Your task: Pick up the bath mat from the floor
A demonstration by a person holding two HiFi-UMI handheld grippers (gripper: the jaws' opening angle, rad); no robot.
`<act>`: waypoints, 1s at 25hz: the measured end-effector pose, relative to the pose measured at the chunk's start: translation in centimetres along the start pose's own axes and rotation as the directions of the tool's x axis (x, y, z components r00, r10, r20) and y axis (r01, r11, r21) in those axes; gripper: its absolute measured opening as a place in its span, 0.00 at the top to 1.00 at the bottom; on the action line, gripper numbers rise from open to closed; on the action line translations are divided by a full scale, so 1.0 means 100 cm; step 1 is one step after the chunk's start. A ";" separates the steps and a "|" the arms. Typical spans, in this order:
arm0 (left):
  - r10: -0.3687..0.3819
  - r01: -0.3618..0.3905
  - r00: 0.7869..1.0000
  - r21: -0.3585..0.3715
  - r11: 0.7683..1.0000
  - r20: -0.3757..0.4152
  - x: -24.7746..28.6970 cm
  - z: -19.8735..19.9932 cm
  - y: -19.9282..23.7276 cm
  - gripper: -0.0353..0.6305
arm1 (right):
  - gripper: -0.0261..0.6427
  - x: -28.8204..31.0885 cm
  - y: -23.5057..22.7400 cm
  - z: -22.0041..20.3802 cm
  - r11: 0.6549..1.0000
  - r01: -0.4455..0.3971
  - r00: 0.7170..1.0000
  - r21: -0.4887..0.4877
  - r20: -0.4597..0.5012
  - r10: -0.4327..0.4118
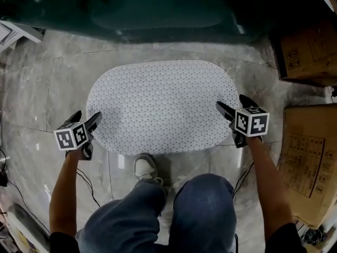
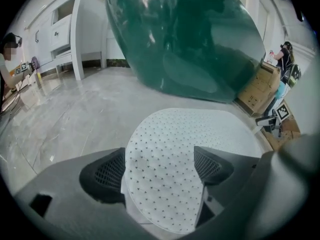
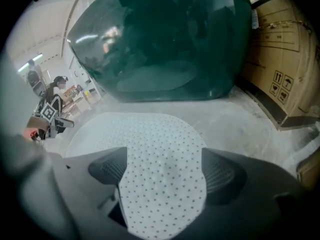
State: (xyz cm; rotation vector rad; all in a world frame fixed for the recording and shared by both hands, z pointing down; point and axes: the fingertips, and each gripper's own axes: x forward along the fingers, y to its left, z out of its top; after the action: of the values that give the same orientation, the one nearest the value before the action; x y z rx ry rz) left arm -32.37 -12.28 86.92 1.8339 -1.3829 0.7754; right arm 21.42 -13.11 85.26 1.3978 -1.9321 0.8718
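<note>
A white oval bath mat [image 1: 163, 104] with small dark dots lies flat on the grey marble floor [image 1: 47, 88]. My left gripper [image 1: 88, 117] is at the mat's left end and my right gripper [image 1: 231, 102] at its right end, both pointing steeply down. In the left gripper view the mat [image 2: 185, 149] runs between the two wide-set black fingers [image 2: 107, 171], and the pads stand apart from it. The right gripper view shows the same: the mat's end [image 3: 150, 144] lies between spread fingers [image 3: 220, 169]. Both grippers are open.
A dark green bathtub [image 1: 158, 9] stands right behind the mat. Cardboard boxes [image 1: 308, 51] [image 1: 310, 162] line the right side. The person's shoe [image 1: 145, 167] is at the mat's near edge, with cables [image 1: 87, 181] beside it. A white cabinet [image 2: 65, 29] stands far left.
</note>
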 end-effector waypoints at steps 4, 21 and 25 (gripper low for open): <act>0.007 -0.007 0.999 0.000 1.000 -0.032 0.022 -0.014 0.008 0.27 | 0.25 0.013 -0.018 -0.016 1.000 0.022 0.999 -0.002 -0.048 -0.023; 0.058 -0.055 0.994 0.039 0.998 -0.090 0.057 -0.029 0.025 0.24 | 0.17 0.052 -0.061 -0.059 0.992 0.122 0.968 0.029 -0.222 -0.113; 0.075 -0.072 0.993 0.036 0.997 -0.091 0.057 -0.030 0.026 0.25 | 0.17 0.052 -0.060 -0.059 0.990 0.141 0.965 0.020 -0.227 -0.133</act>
State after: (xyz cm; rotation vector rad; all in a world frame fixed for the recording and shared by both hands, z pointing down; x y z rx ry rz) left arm -33.62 -13.38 93.66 1.7570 -1.3925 0.9147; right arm 26.27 -12.83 93.84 1.3711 -1.6379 0.9585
